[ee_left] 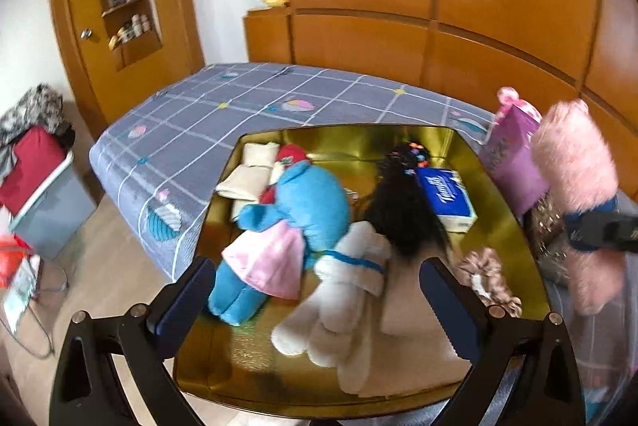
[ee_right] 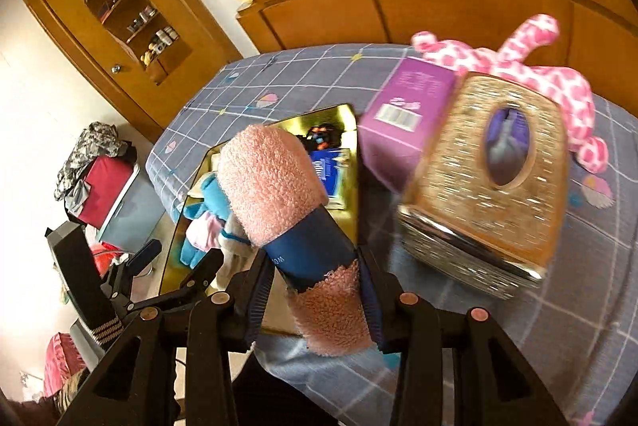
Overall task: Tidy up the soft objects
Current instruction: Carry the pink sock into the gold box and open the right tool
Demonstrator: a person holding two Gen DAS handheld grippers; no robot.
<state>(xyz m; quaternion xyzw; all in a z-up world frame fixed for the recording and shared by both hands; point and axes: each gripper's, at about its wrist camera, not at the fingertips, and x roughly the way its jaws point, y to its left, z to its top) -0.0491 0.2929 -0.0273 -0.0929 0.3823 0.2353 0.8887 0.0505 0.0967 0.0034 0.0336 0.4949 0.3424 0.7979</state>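
A gold tray point(ee_left: 498, 226) on the bed holds a blue plush doll in a pink dress point(ee_left: 303, 203), a white plush point(ee_left: 343, 302), a black fuzzy item point(ee_left: 402, 211), folded cream cloths point(ee_left: 251, 175), a blue tissue pack point(ee_left: 446, 195) and a beige scrunchie point(ee_left: 486, 278). My left gripper point(ee_left: 319, 306) is open above the tray's near end, over the plush toys. My right gripper point(ee_right: 315, 290) is shut on a rolled pink towel with a navy band point(ee_right: 275, 183), held above the bed beside the tray point(ee_right: 351, 211). The towel also shows at the right of the left wrist view point(ee_left: 574, 179).
A glittery gold tissue box point(ee_right: 478, 195), a purple box point(ee_right: 402, 115) and a pink spotted plush point(ee_right: 530, 75) lie on the grey checked bed point(ee_right: 578, 306). Wooden wardrobes stand behind. A bin piled with clothes point(ee_left: 36, 167) stands on the floor at the left.
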